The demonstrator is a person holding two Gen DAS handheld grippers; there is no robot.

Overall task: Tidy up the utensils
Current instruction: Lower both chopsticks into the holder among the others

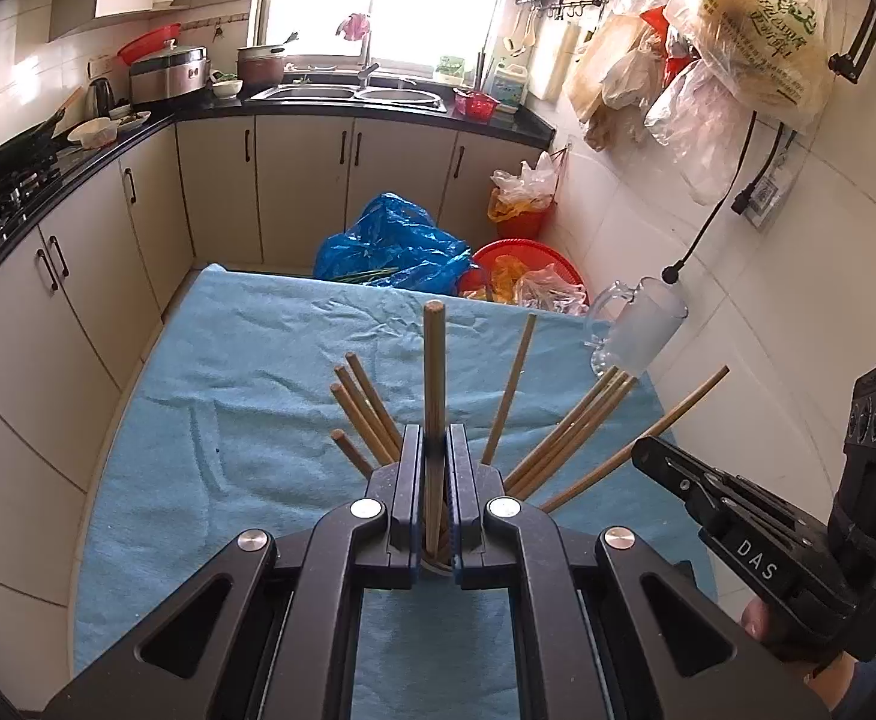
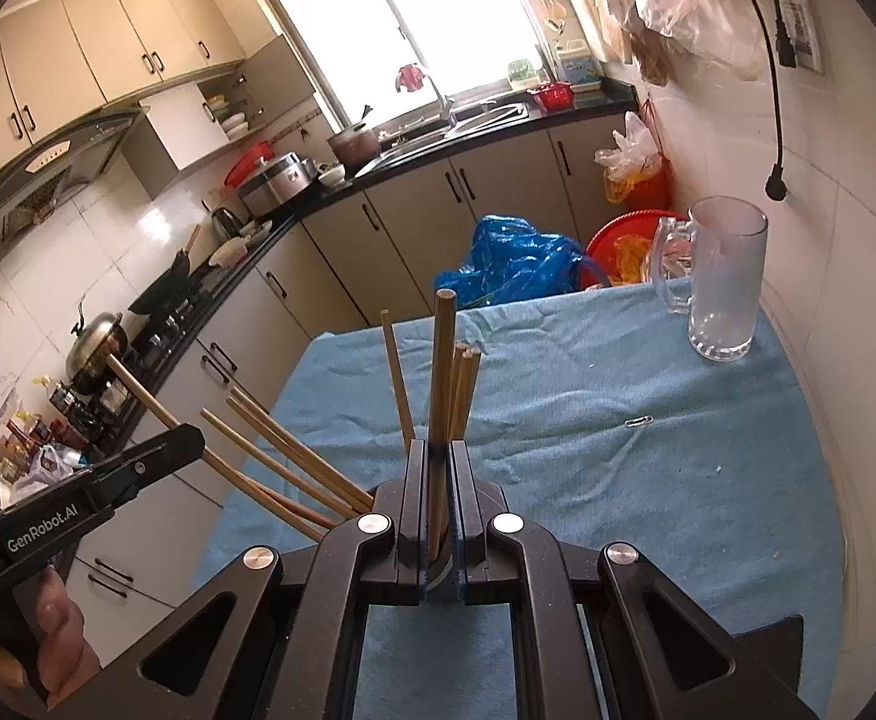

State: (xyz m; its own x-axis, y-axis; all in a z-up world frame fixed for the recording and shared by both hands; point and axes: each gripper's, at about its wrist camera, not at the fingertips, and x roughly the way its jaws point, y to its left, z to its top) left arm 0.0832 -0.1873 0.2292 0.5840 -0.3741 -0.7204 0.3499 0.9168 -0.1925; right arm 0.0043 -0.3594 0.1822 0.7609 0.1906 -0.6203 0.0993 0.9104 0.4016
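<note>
Left gripper (image 1: 435, 468) and right gripper (image 2: 438, 480), jaws each clamped on a wooden chopstick (image 1: 435, 372), hold them upright above the blue-covered surface (image 2: 618, 450), likely heading to the glass mug (image 2: 723, 282).

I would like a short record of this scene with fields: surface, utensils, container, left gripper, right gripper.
surface: blue cloth on a table
utensils: wooden chopsticks, fanned out, their lower ends hidden behind the grippers
container: empty glass mug, upright at the far right of the cloth
left gripper: jaws shut on one chopstick
right gripper: jaws shut on one chopstick
</note>
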